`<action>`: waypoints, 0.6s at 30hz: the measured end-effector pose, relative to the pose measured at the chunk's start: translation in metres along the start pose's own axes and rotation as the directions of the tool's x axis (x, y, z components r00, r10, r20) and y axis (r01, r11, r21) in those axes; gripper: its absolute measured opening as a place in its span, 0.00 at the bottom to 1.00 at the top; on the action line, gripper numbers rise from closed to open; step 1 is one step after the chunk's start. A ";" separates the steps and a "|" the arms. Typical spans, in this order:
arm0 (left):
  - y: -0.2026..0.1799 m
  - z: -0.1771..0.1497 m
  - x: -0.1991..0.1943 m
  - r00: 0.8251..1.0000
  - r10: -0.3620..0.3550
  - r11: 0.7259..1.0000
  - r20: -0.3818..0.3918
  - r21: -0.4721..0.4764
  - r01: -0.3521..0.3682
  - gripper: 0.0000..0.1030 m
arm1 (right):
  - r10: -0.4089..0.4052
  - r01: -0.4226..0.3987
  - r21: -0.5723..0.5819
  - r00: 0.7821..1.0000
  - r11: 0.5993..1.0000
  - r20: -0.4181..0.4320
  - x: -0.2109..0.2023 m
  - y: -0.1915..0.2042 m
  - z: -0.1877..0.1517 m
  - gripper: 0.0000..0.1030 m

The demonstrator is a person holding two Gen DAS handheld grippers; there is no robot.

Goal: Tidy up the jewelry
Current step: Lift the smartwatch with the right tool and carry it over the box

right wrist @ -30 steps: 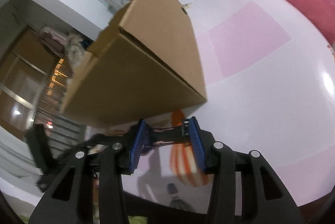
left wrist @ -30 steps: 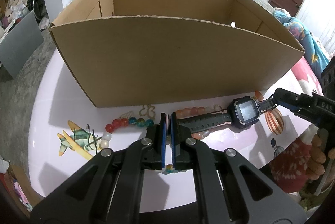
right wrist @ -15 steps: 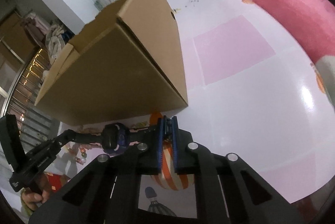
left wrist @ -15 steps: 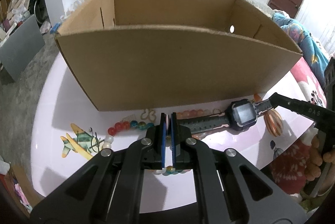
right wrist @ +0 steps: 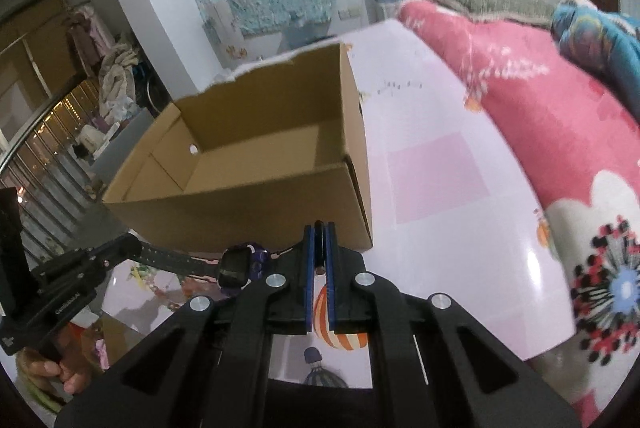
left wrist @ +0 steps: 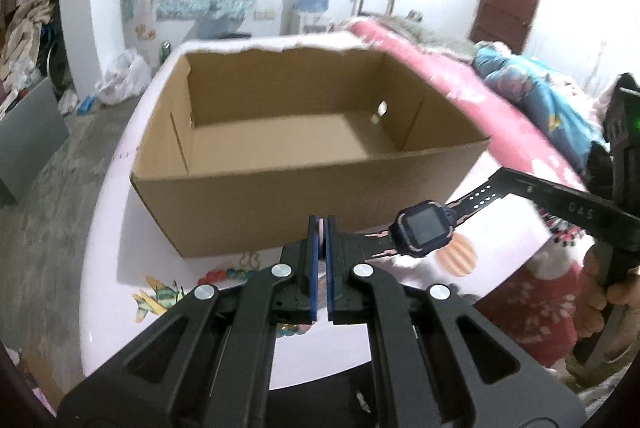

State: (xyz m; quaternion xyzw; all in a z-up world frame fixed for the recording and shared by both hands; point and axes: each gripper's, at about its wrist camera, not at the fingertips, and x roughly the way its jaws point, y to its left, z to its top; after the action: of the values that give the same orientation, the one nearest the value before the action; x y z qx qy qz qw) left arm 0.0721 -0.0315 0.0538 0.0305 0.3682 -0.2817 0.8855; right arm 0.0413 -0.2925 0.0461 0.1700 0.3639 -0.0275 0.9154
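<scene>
A dark smartwatch (left wrist: 424, 232) with a black-and-pink strap hangs in the air in front of an open, empty cardboard box (left wrist: 300, 132). My left gripper (left wrist: 320, 224) is shut on one strap end. My right gripper (left wrist: 504, 180) comes in from the right and is shut on the other end. In the right wrist view the right gripper (right wrist: 319, 228) pinches the strap, the watch (right wrist: 240, 266) sits just left of it, and the left gripper (right wrist: 128, 252) holds the far end. Coloured bead bracelets (left wrist: 228, 274) lie on the table (left wrist: 104, 228) below.
The box (right wrist: 248, 156) stands on a pale pink table (right wrist: 460, 228) printed with cartoon figures. A small gold charm (left wrist: 250, 260) lies by the beads. A pink quilt (right wrist: 540, 88) borders the table's right side. A person's hand (left wrist: 608, 292) grips the right tool.
The right gripper's jaws closed on the watch strap. Both grippers then rose with the watch, lifting it off the table, and the box's inside came into view.
</scene>
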 end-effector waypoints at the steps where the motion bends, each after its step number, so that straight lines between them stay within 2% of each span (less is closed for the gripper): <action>1: -0.001 0.002 -0.005 1.000 -0.008 1.000 0.010 0.003 0.008 0.02 | 0.001 -0.001 -0.003 1.000 1.000 0.012 -0.007 0.003 0.002 0.05; 6: -0.005 0.023 -0.043 0.995 -0.036 0.999 0.098 0.043 0.032 0.02 | 0.033 -0.026 -0.063 0.993 0.998 0.111 -0.043 0.023 0.019 0.05; 11: -0.003 0.057 -0.065 0.982 -0.032 0.997 0.184 0.069 0.020 0.02 | 0.084 -0.063 -0.134 0.984 0.989 0.154 -0.044 0.041 0.056 0.05; 14: 0.002 0.082 -0.060 0.979 0.000 0.996 0.204 0.088 -0.018 0.02 | 0.135 -0.116 -0.160 0.985 0.980 0.111 -0.017 0.050 0.094 0.05; 18: 0.026 0.121 -0.021 0.989 0.071 0.995 0.127 0.064 -0.080 0.02 | 0.177 -0.179 -0.147 0.984 0.973 -0.026 0.040 0.060 0.134 0.05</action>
State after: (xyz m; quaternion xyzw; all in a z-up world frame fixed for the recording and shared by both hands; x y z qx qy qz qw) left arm 0.1501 -0.0315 0.1515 0.0572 0.3011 -0.2618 0.9152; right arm 0.1694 -0.2778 0.1272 0.1336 0.3540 0.0829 0.9219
